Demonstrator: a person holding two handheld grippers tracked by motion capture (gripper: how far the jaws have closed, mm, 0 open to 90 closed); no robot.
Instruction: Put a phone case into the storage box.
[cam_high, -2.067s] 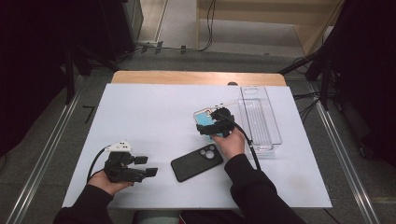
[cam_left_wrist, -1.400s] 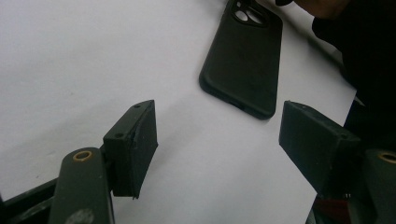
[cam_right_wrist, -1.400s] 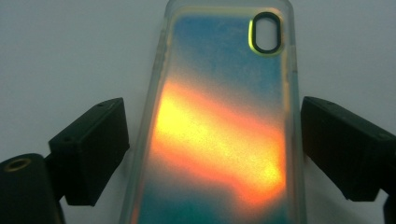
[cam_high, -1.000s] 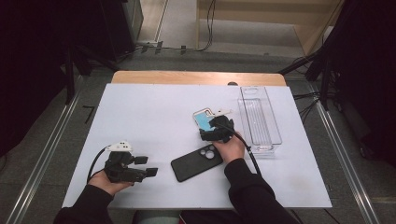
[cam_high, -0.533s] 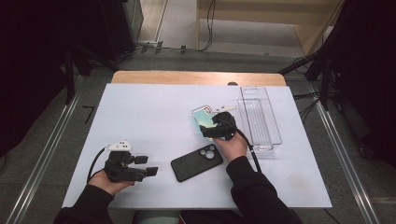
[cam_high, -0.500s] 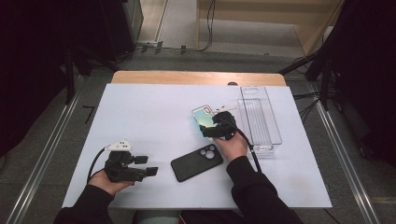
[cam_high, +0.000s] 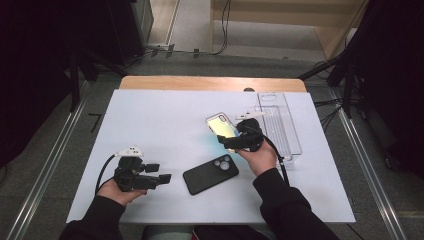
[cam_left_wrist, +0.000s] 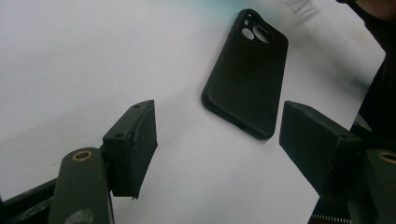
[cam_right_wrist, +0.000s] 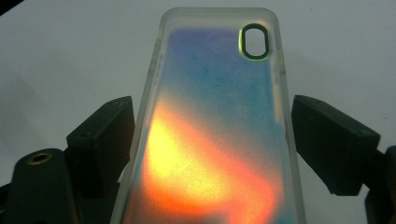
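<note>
White flat surface (cam_high: 165, 120) first, with the clear plastic rectangular tray (cam_high: 280, 125) on it. Left of that tray, the right hand-held gripper (cam_high: 231, 142) clamps the iridescent translucent phone case (cam_high: 222, 126) by its edges, lifted clear. Farther left of the tray lies the black phone (cam_high: 210, 174), and the left hand-held gripper (cam_high: 167, 177) has its jaws apart around nothing.

Iridescent blue-orange case (cam_right_wrist: 215, 140), black phone (cam_high: 210, 174)

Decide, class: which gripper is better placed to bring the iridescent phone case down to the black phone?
Right. The right gripper already carries the iridescent case between its jaws, above the table beside the black phone. The left gripper rests open and empty.
</note>
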